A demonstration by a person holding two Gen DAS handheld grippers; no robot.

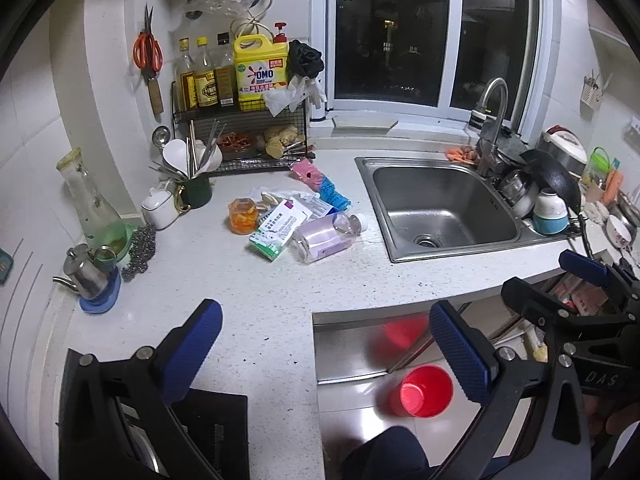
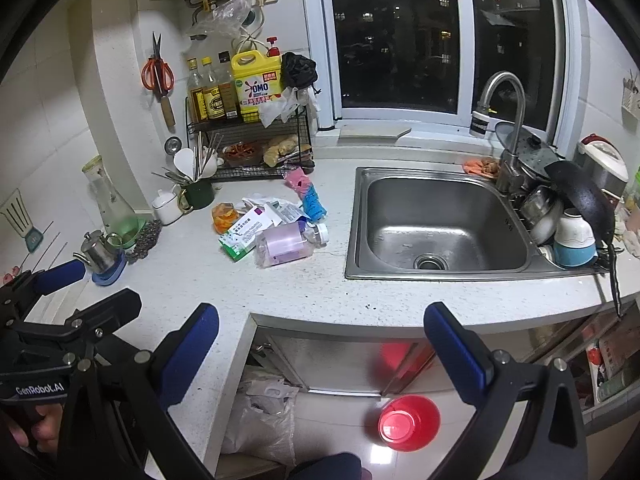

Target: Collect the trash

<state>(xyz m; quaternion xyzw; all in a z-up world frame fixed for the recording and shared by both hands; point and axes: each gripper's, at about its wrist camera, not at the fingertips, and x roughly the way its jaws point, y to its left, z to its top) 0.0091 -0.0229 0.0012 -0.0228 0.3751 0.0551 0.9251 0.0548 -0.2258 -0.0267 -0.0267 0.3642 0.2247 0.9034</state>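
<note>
A heap of trash lies on the white counter [image 1: 240, 288] left of the sink: a clear plastic bottle with a pink label [image 1: 324, 236] [image 2: 286, 244], a green and white box [image 1: 272, 236] [image 2: 242, 236], an orange plastic container [image 1: 242, 216] [image 2: 225, 216], and pink and blue wrappers [image 1: 320, 182] [image 2: 306, 192]. A red bin [image 1: 424, 392] [image 2: 408, 422] stands on the floor below the counter. My left gripper [image 1: 332, 352] is open and empty above the counter's near edge. My right gripper [image 2: 324, 356] is open and empty, over the floor gap.
A steel sink [image 1: 444, 208] with a tap is on the right, dishes and a pan [image 1: 556, 184] beside it. A wire rack [image 1: 240, 136] with bottles stands at the back. A glass carafe [image 1: 92, 204], small kettle [image 1: 86, 272] and utensil mug [image 1: 196, 192] stand left.
</note>
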